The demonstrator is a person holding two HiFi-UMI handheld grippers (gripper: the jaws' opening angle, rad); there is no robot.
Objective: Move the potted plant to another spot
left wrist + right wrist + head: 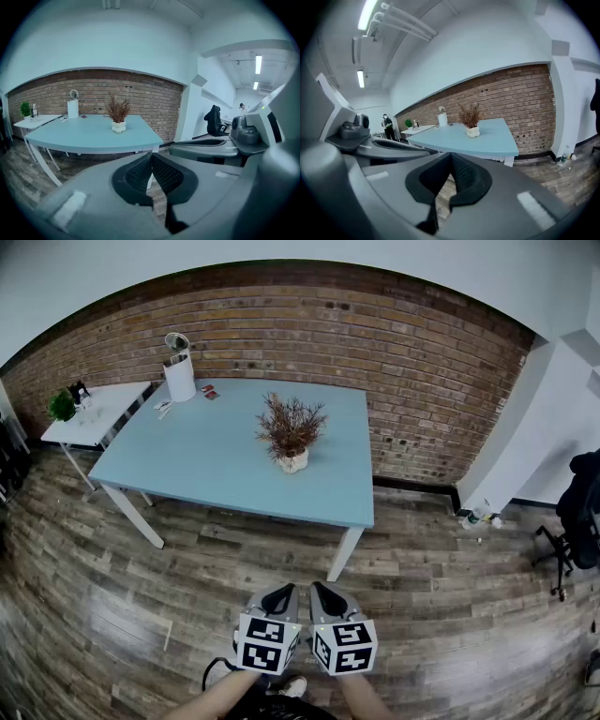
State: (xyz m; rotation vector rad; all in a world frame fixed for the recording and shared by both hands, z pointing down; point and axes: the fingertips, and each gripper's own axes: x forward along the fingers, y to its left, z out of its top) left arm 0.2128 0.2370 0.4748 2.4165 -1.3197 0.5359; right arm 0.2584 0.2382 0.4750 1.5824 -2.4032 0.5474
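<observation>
left claw point(278, 597) closed, empty | right claw point(326, 595) closed, empty | both side by side, well short of blue bench point(206, 460) | potted plant point(292, 432) upright on bench

Blue table point(187, 465) mostly bare around potted plant point(292, 432); white canister point(179, 379) far corner.

Left gripper point(151, 155) jaws together, empty, potted plant point(118, 114) on blue table point(84, 132) ahead
</observation>
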